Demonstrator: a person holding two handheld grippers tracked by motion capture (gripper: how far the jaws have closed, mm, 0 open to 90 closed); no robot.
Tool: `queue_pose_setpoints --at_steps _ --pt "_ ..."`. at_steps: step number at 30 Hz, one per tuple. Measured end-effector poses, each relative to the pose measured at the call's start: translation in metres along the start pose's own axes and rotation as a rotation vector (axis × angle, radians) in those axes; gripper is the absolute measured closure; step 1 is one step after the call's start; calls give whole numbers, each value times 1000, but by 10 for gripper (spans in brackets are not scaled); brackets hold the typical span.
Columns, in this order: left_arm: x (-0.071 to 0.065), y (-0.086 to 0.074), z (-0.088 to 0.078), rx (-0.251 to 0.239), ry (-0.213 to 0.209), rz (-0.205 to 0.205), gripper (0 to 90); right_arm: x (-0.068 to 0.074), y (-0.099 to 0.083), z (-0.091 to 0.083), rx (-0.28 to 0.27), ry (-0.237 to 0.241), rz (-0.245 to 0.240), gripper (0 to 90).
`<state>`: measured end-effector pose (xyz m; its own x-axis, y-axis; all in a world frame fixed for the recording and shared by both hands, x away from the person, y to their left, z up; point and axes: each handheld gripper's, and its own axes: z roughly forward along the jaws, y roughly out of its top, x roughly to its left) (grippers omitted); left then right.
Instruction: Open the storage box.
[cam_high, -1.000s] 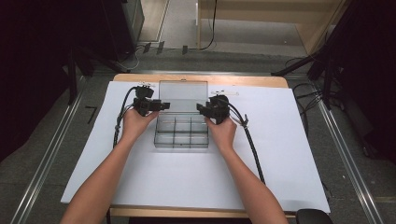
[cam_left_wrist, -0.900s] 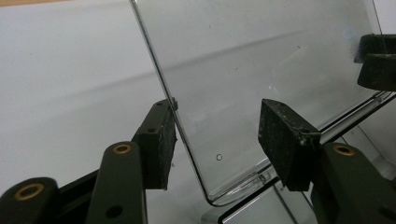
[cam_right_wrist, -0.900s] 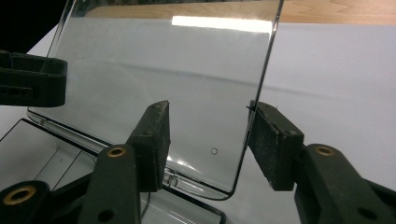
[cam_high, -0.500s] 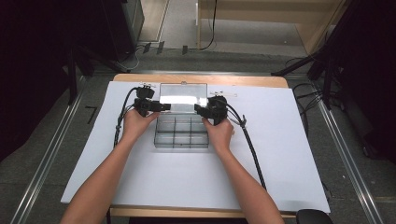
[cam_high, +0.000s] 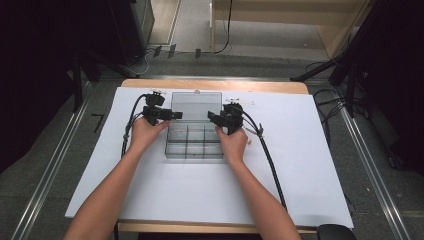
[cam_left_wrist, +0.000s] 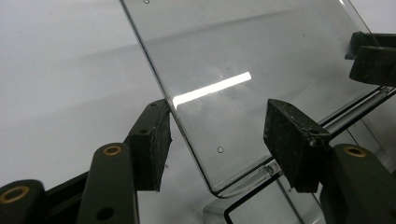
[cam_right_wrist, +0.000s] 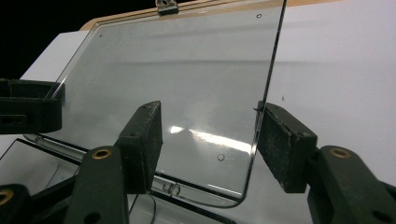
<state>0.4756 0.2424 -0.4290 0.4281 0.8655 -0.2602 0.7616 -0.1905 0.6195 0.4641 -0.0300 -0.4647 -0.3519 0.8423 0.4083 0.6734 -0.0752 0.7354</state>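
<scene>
A clear compartment box (cam_high: 195, 141) is sat mid-desk on the white sheet (cam_high: 300, 165), its lid (cam_high: 196, 106) tipped up at the far side. The lid's left edge is straddled by the spread left gripper (cam_left_wrist: 217, 140), the right edge by the equally spread right gripper (cam_right_wrist: 210, 144).

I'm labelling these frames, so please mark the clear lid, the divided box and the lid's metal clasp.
Lid (cam_right_wrist: 187, 84), right gripper view, middle of its clear panel.
Box (cam_high: 195, 145), high view, central dividers.
Clasp (cam_right_wrist: 167, 6), right gripper view, on the lid's top edge.
</scene>
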Motion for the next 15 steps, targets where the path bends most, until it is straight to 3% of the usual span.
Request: queue_pose_setpoints --at_steps 15 --pt "3 -1 2 21 -20 -31 394 -2 0 2 17 4 10 404"
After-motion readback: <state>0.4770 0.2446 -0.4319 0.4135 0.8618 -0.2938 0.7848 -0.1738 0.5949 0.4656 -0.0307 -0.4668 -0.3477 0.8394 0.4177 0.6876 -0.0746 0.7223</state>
